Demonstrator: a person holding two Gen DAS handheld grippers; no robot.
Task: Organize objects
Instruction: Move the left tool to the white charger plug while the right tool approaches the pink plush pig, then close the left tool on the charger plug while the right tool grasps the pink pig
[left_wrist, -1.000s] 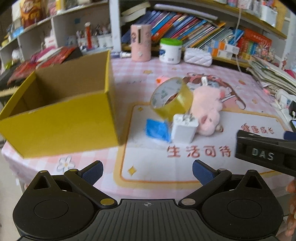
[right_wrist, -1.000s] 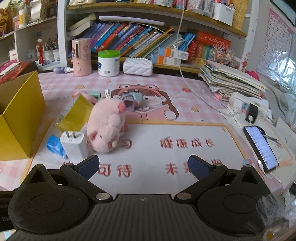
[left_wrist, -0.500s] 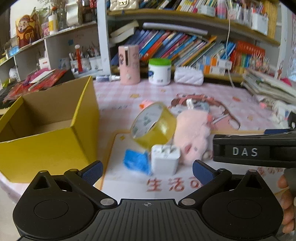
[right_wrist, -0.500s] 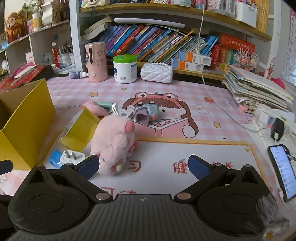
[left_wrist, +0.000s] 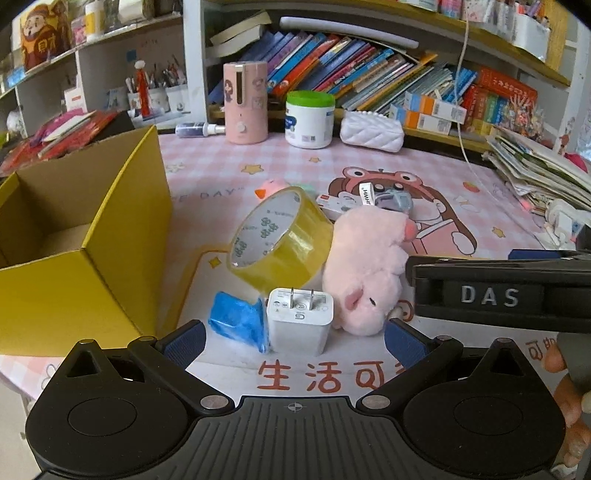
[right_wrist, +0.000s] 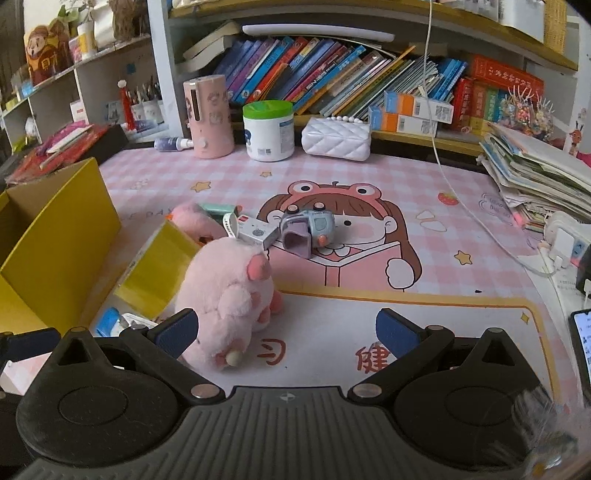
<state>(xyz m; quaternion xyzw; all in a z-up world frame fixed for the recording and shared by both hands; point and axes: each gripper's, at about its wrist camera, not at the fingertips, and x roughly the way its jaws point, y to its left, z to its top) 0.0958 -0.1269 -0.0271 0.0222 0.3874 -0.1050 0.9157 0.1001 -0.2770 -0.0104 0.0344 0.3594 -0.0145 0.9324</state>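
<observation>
right now i see both claws spread wide, gripping nothing: left claw (left_wrist: 294, 334) at frame bottom before the charger (left_wrist: 299, 320), right claw (right_wrist: 286, 330) beside the pink plush (right_wrist: 225, 295).

- We see a surface (right_wrist: 461, 192) under a pink checked cover with a cartoon girl printed on it.
- Behind it we find white shelves (right_wrist: 162, 66) packed with slanting books (right_wrist: 314, 74).
- At the right we see a paper stack (right_wrist: 535, 173).
- Soft daylight fills the room.
</observation>
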